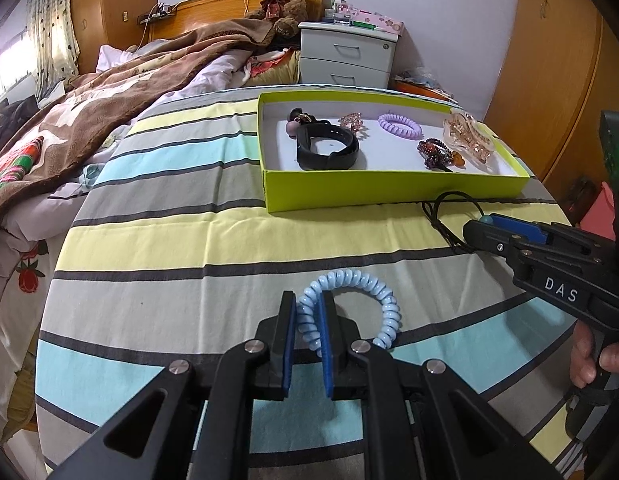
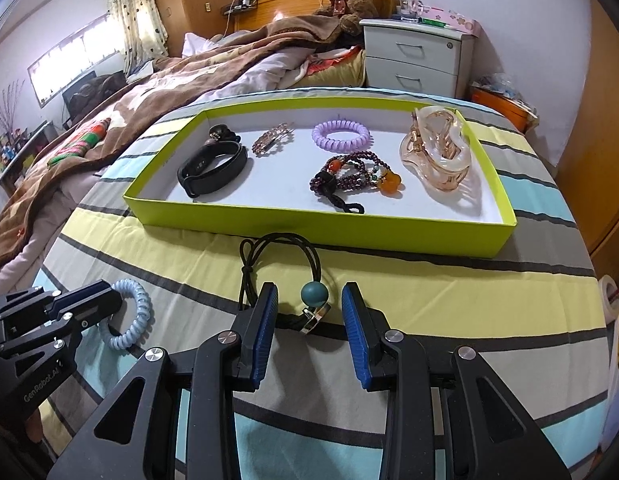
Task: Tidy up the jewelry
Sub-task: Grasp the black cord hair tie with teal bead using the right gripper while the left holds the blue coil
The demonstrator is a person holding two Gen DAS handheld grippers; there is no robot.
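The blue coil hair tie (image 1: pixel 351 304) lies on the striped worktop (image 1: pixel 169 240), pinched at one side by the clenched left gripper (image 1: pixel 309 316). The black cord with teal bead (image 2: pixel 314 294) sits between the released jaws of the right gripper (image 2: pixel 309 312). Closure on the bead is advised; both items are then lifted clear over the near wall of the green tray (image 2: pixel 309 236).

Both wrist views look low across the bed, sharing the green tray (image 1: pixel 389 194).
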